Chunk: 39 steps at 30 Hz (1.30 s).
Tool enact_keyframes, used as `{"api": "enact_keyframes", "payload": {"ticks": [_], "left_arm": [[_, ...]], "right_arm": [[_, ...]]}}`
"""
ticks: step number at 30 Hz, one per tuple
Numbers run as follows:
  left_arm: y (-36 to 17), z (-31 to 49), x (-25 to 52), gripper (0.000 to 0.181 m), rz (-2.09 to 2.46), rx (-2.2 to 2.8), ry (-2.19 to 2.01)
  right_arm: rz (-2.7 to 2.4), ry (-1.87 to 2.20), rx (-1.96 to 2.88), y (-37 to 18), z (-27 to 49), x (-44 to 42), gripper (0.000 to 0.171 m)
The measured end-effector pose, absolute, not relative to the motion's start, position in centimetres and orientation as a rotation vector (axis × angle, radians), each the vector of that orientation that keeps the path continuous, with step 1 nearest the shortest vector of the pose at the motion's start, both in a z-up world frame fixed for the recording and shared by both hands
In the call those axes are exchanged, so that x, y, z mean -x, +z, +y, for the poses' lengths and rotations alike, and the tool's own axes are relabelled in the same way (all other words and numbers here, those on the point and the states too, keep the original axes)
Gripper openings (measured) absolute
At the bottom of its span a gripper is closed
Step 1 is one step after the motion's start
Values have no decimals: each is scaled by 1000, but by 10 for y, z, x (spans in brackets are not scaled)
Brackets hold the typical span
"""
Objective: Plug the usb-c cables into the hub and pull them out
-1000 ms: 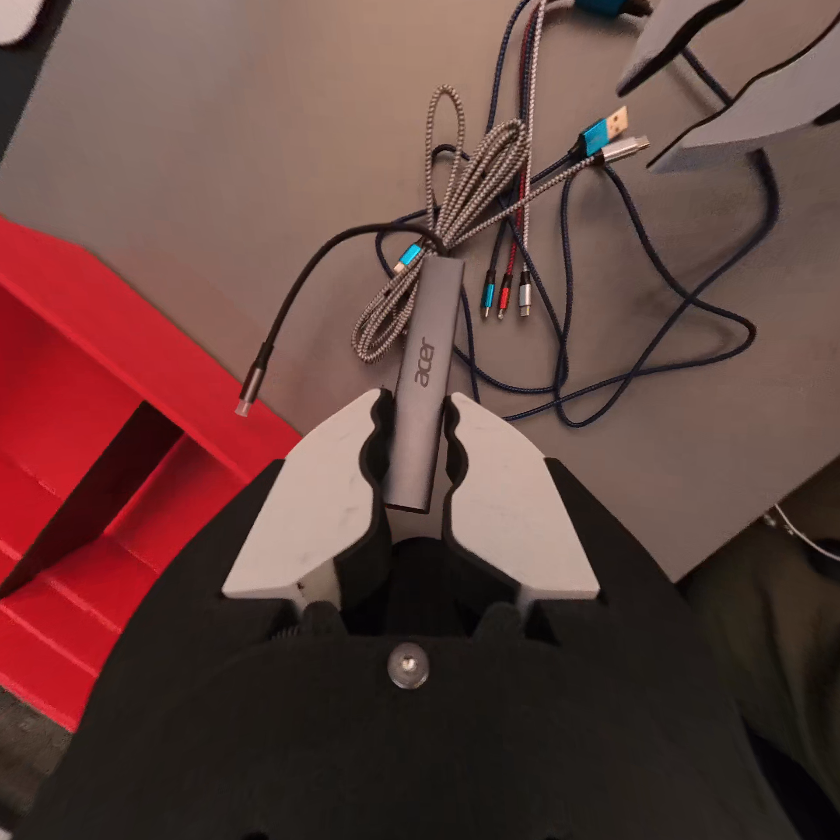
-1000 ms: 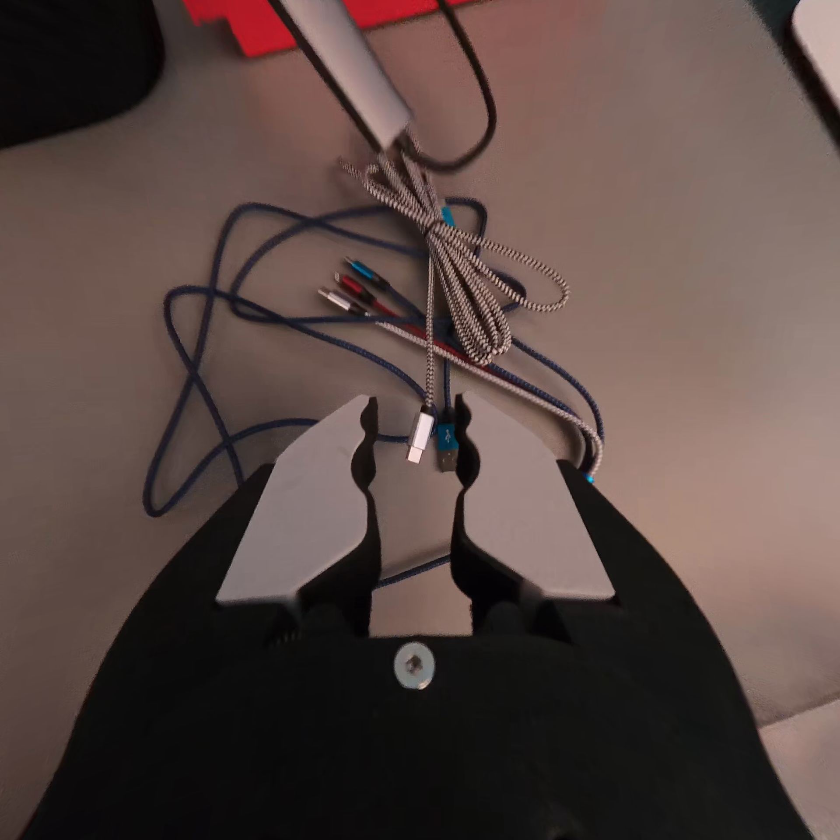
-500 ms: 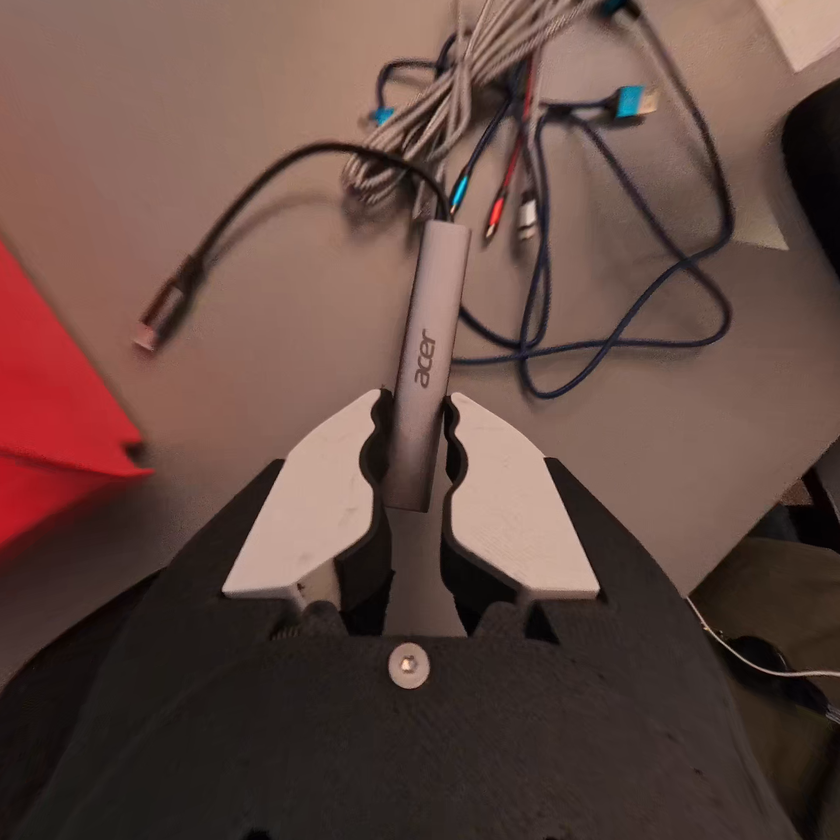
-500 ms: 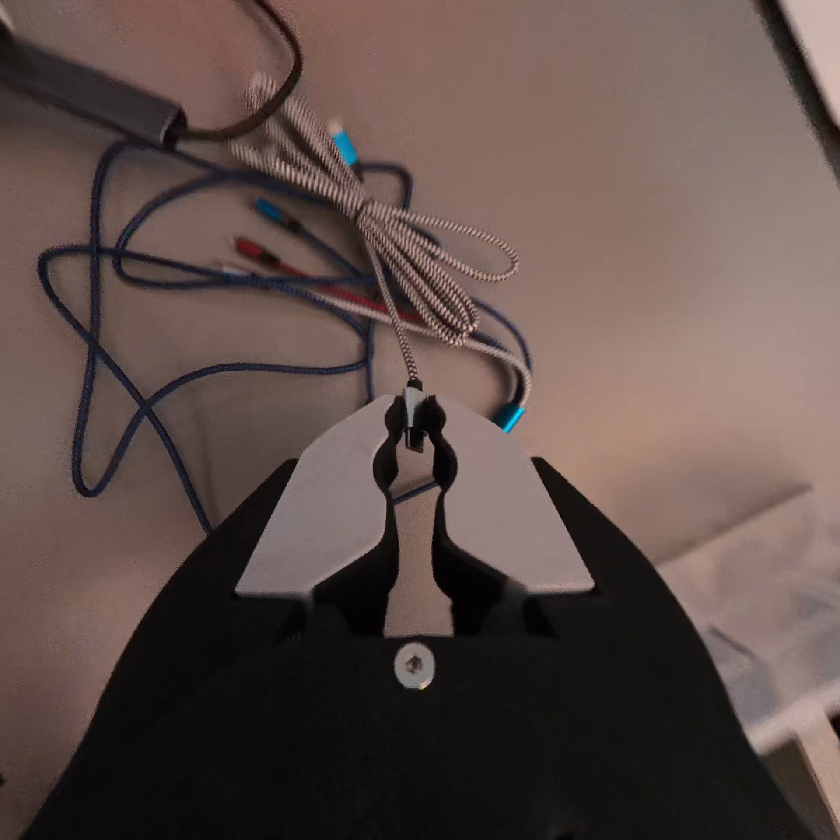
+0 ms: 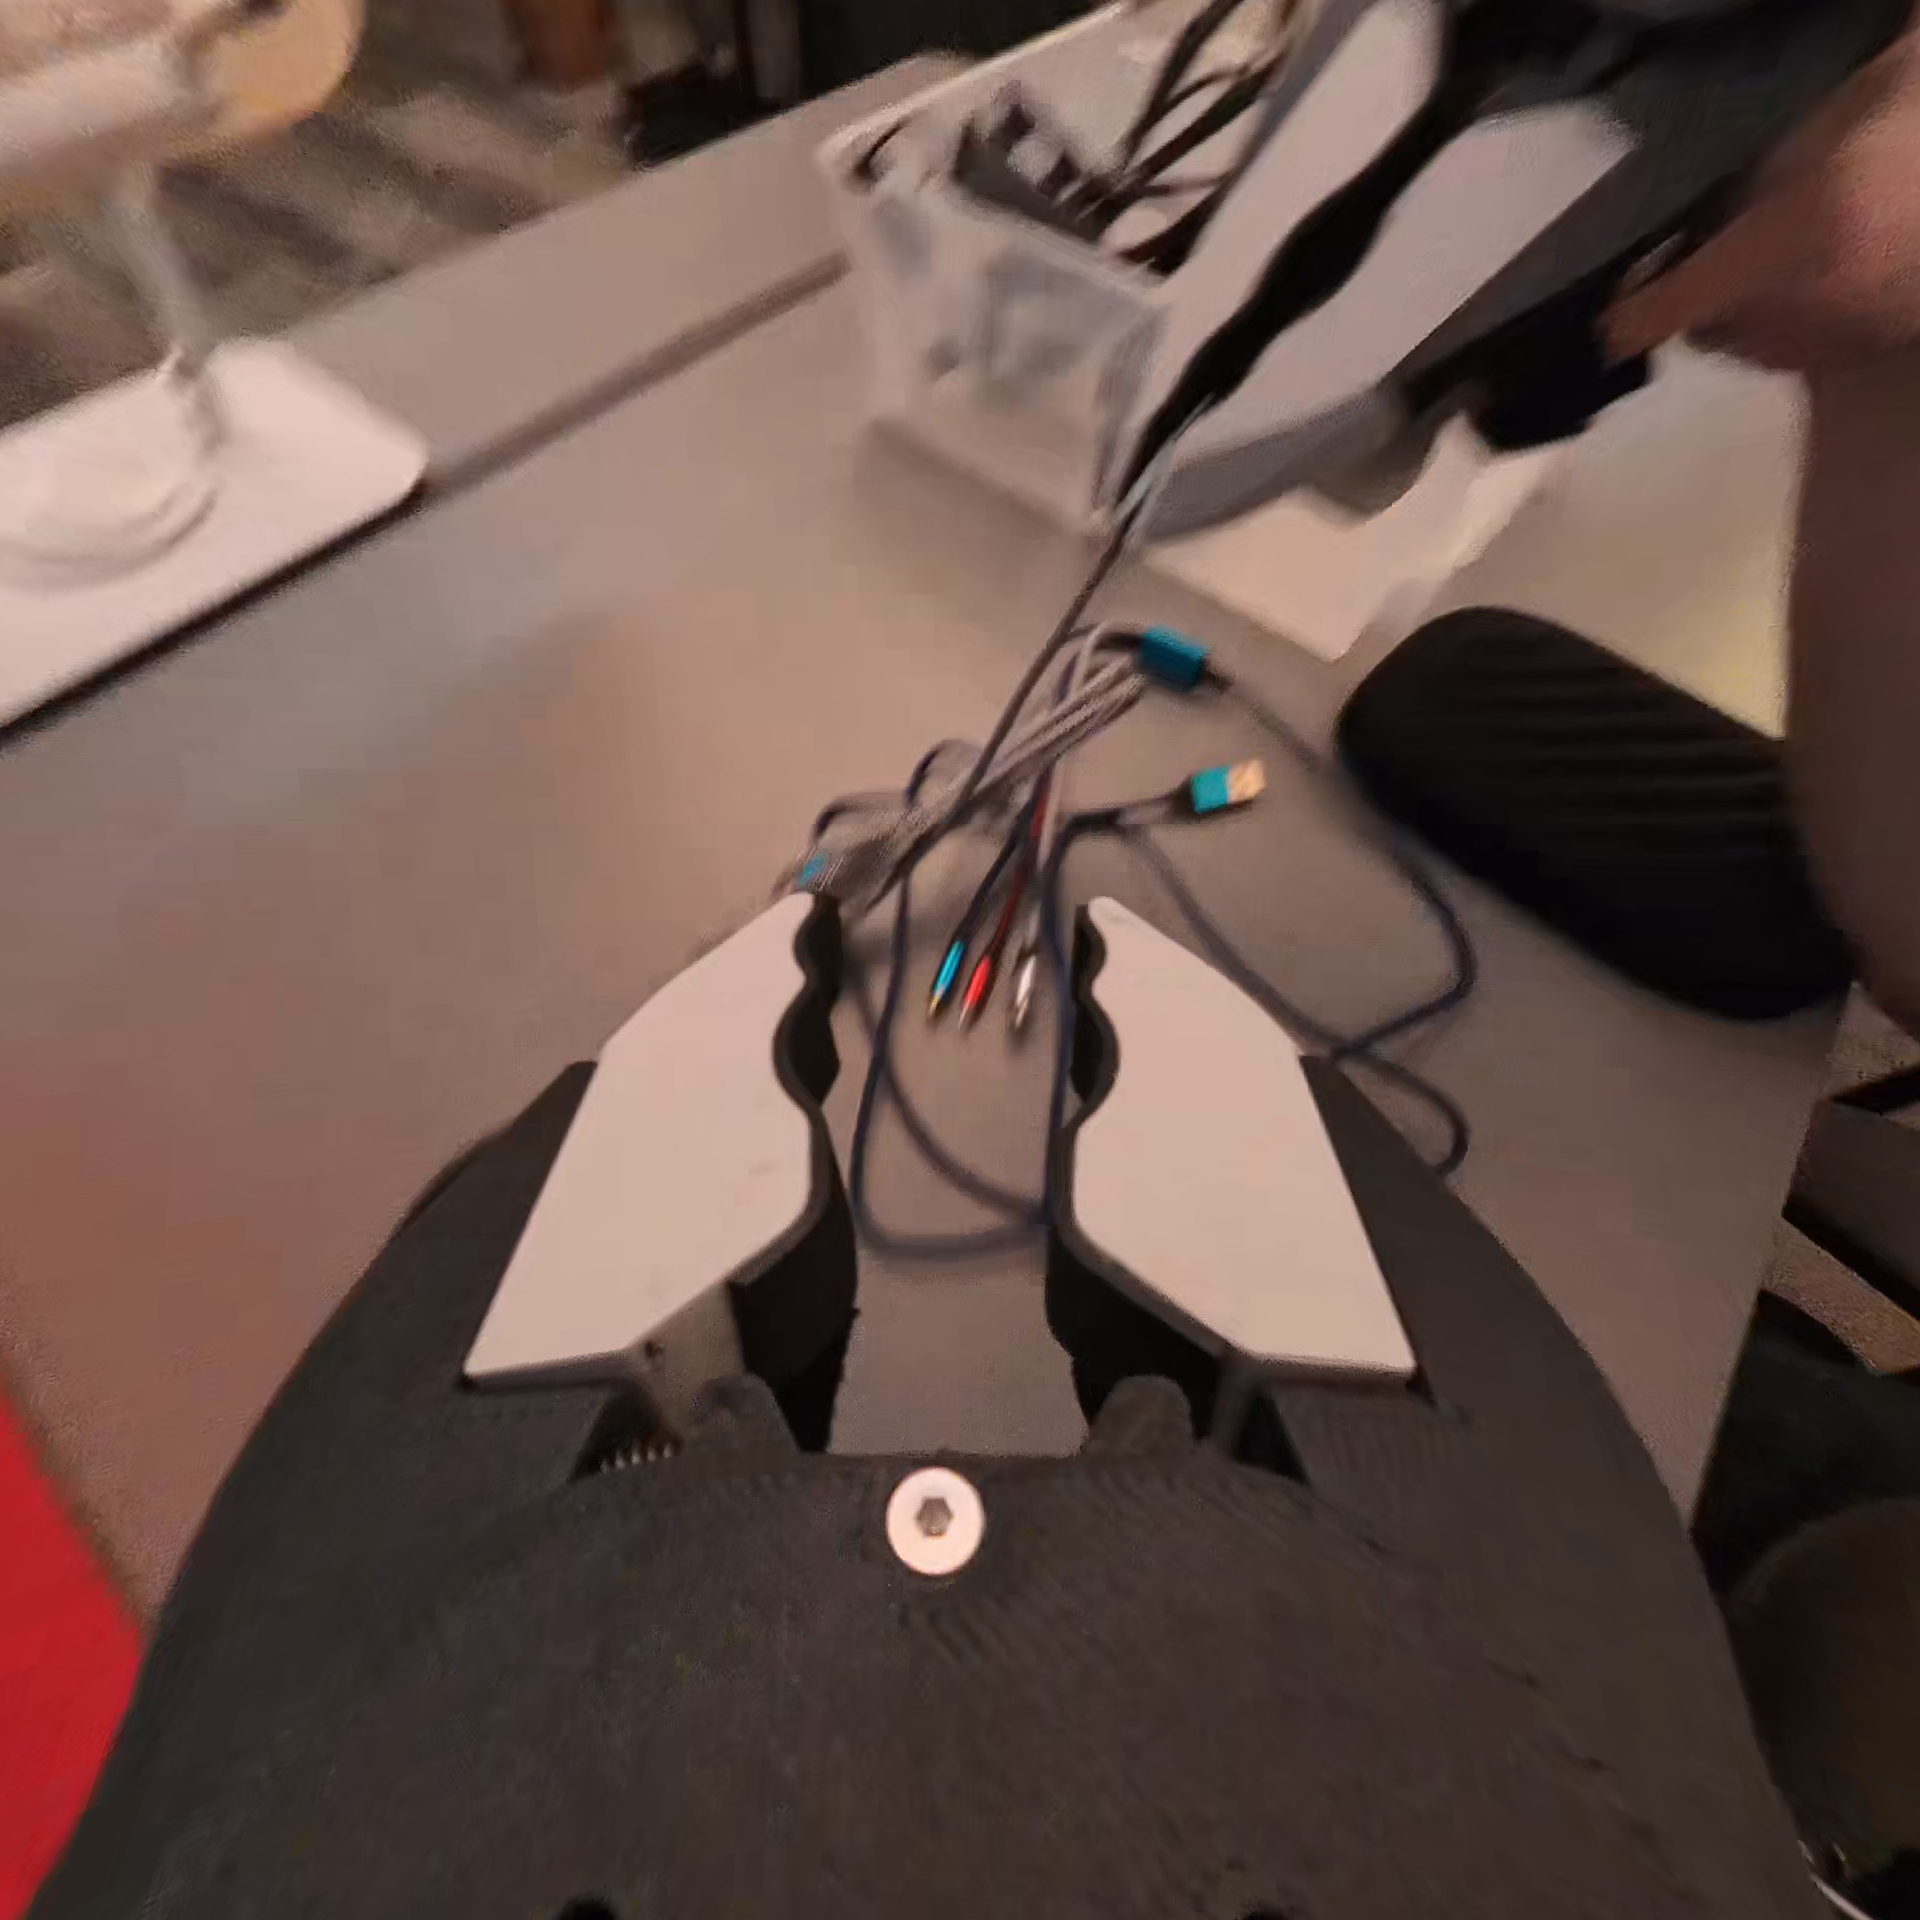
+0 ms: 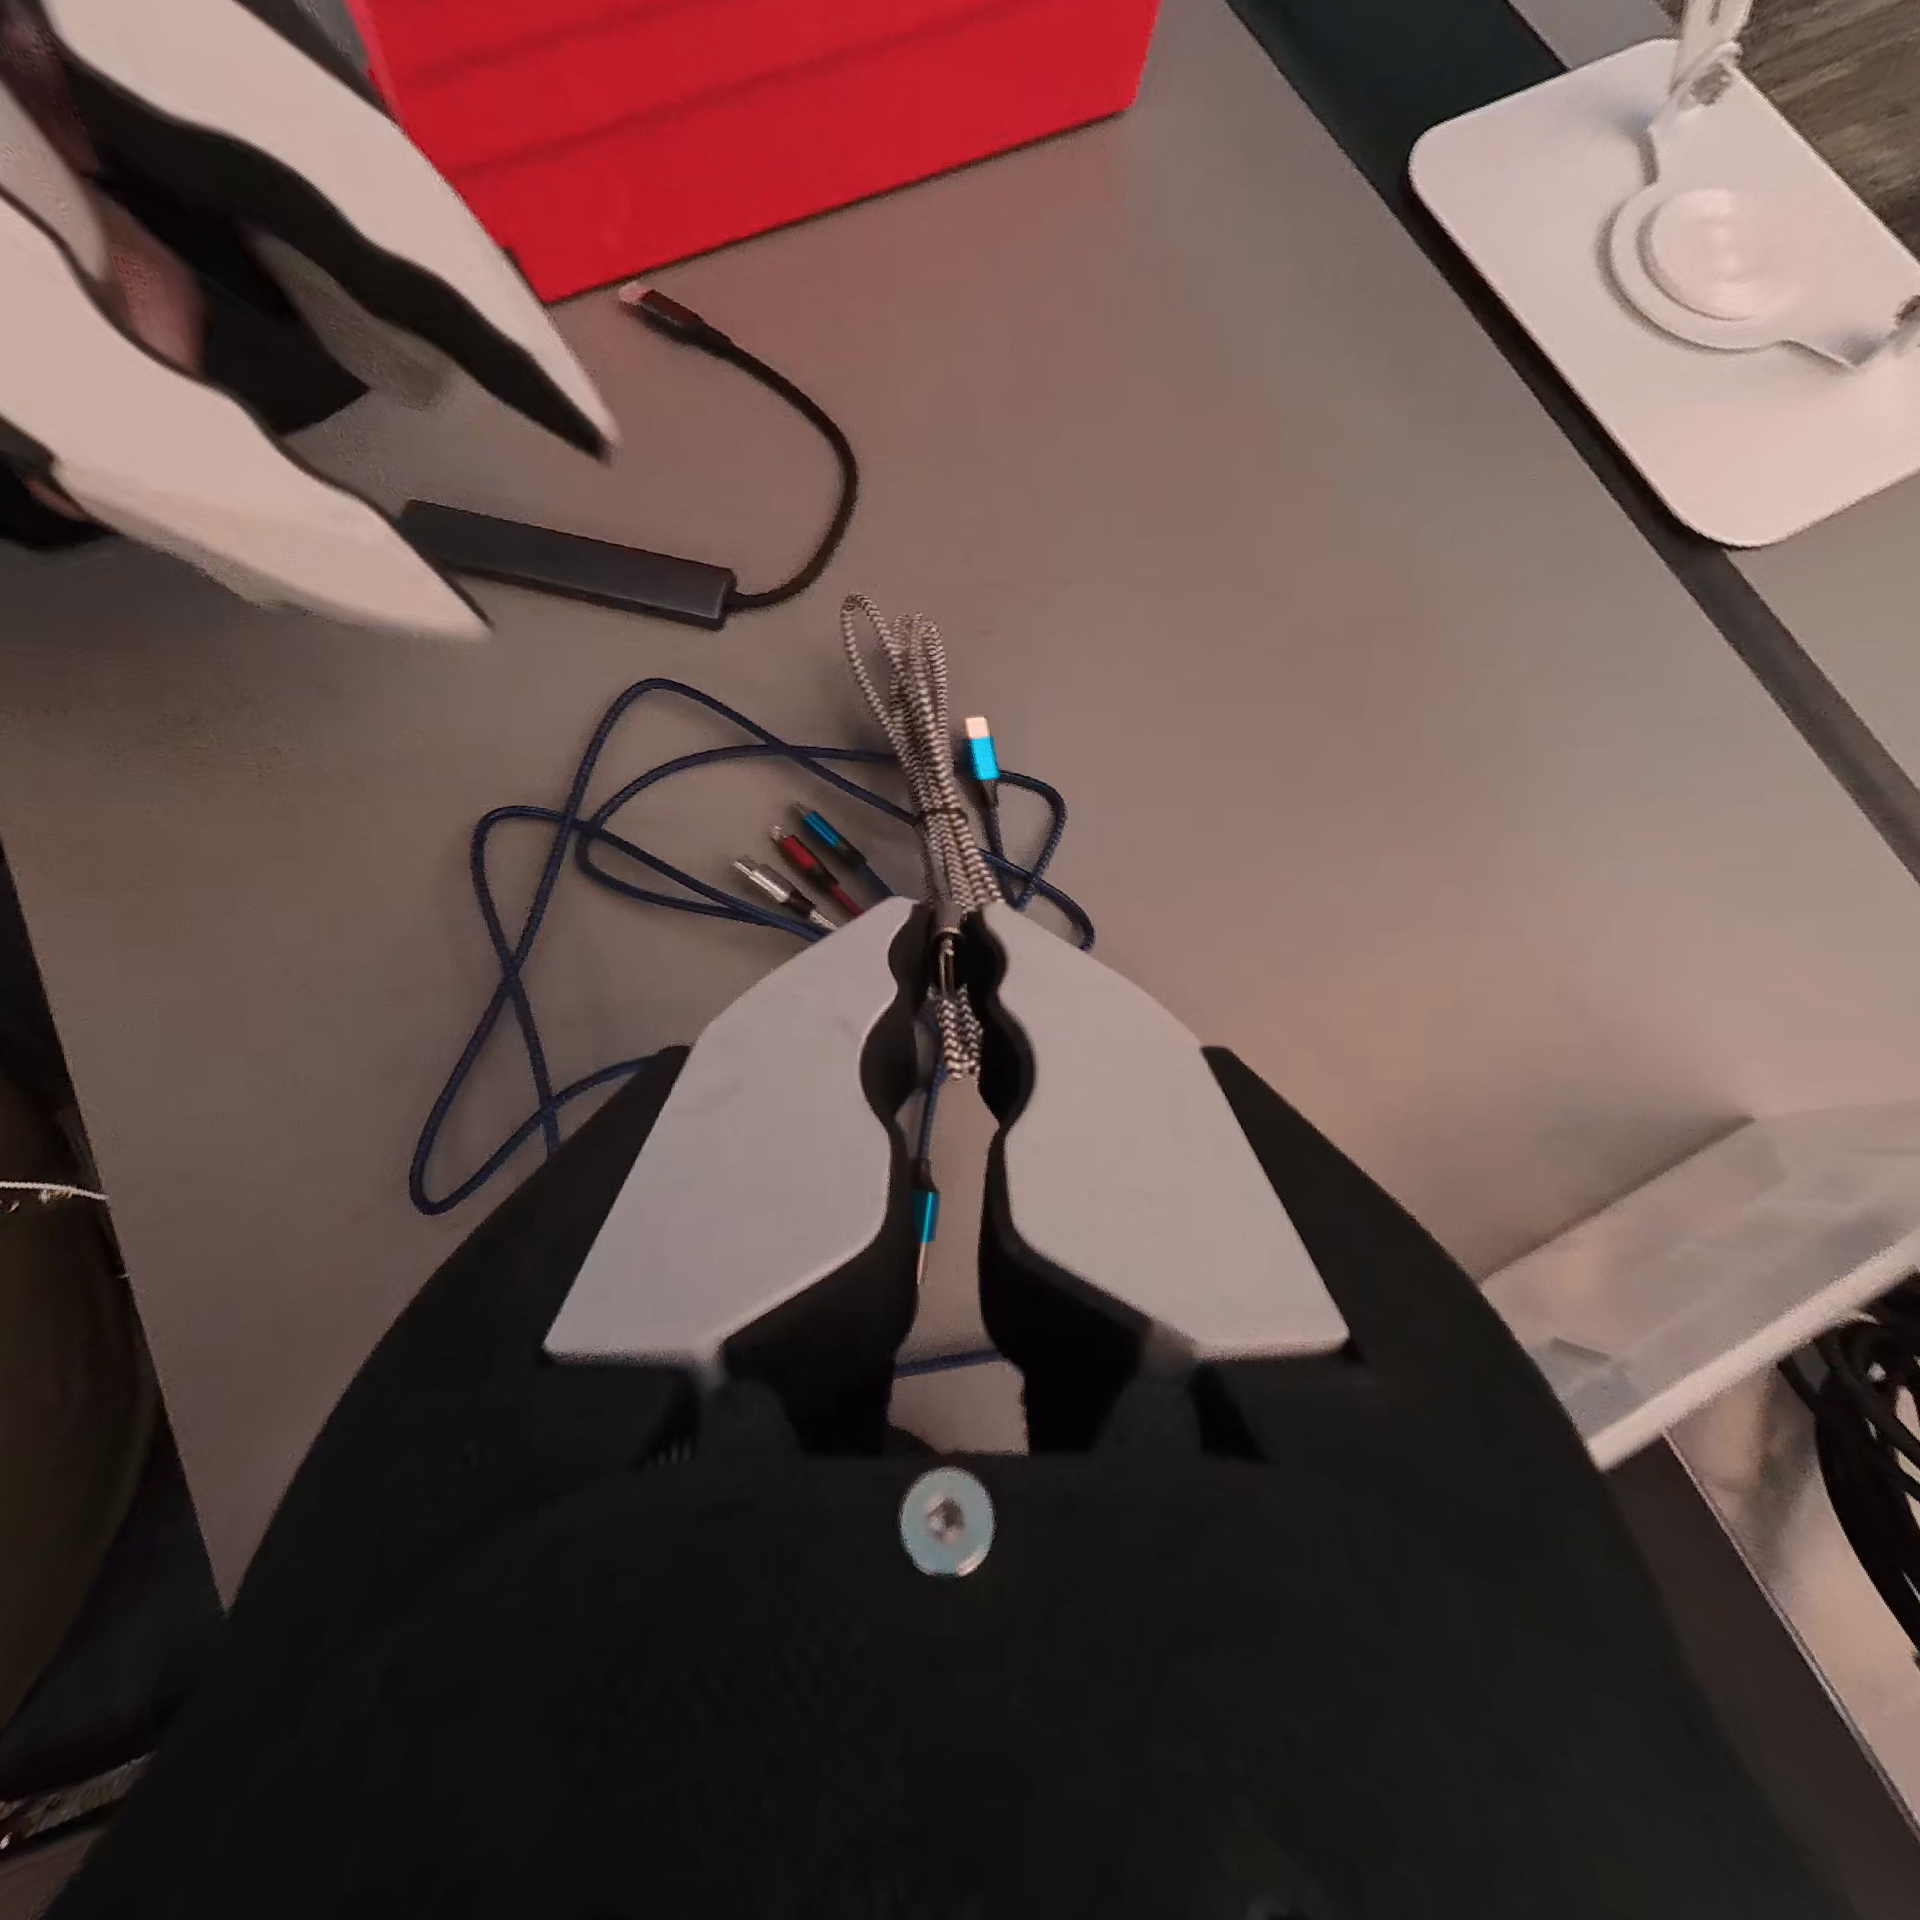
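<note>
The grey-and-white braided cable [image 6: 940, 831] is pinched at its plug between the tips of the right gripper [image 6: 951, 920], while the hub [image 6: 582, 566] is left lying on the grey table [image 6: 1247, 623] just beside the left gripper [image 5: 951, 914], whose jaws are spread and empty.
</note>
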<state>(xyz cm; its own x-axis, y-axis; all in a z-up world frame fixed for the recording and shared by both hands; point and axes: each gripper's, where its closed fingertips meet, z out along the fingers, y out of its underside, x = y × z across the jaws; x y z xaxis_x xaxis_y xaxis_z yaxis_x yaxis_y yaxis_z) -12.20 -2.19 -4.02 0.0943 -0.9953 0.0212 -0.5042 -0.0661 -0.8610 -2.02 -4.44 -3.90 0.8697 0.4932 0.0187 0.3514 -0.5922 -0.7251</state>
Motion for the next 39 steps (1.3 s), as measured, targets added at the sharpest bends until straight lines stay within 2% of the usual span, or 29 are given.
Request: {"api": "enact_keyframes", "payload": {"ticks": [4,6,8,10,12,15,19,21,27,29,33,34,36,39], "left_arm": [[-46,-39,46,40,1752,1493,-813],[-62,-42,24,30,1892,1469,-776],[-74,-45,13,3,1991,1448,-787],[-68,-46,5,1,1961,1430,-864],[-51,-36,1,1,1824,1454,-943],[-13,-24,5,1,1559,1547,-1254],[22,-6,19,1,1333,1618,-1475],[31,-1,24,2,1254,1644,-1498],[41,16,34,1,1108,1678,-1412],[44,19,35,1,1063,1691,-1443],[49,11,34,0,1026,1681,-1519],[49,5,32,0,1030,1677,-1545],[48,-7,30,1,1051,1676,-1613],[58,-17,37,13,1142,1558,-1713]], "right_arm": [[-663,284,2229,-40,-44,27,7],[-665,293,2207,-38,-45,26,7],[-636,310,2153,-29,-42,24,7],[-602,338,2055,-19,-36,23,8],[-527,344,1911,2,-27,21,32],[-440,384,1730,29,-24,28,38],[-441,164,1669,29,-11,29,53],[-500,83,1587,36,-12,44,51],[-585,-401,1493,37,-10,59,23],[-557,-406,1464,38,-9,67,21],[-476,-353,1564,21,4,63,32],[-465,-336,1576,17,6,61,29],[-439,-344,1581,16,5,51,7],[-445,-246,1619,20,-2,43,4]]}}
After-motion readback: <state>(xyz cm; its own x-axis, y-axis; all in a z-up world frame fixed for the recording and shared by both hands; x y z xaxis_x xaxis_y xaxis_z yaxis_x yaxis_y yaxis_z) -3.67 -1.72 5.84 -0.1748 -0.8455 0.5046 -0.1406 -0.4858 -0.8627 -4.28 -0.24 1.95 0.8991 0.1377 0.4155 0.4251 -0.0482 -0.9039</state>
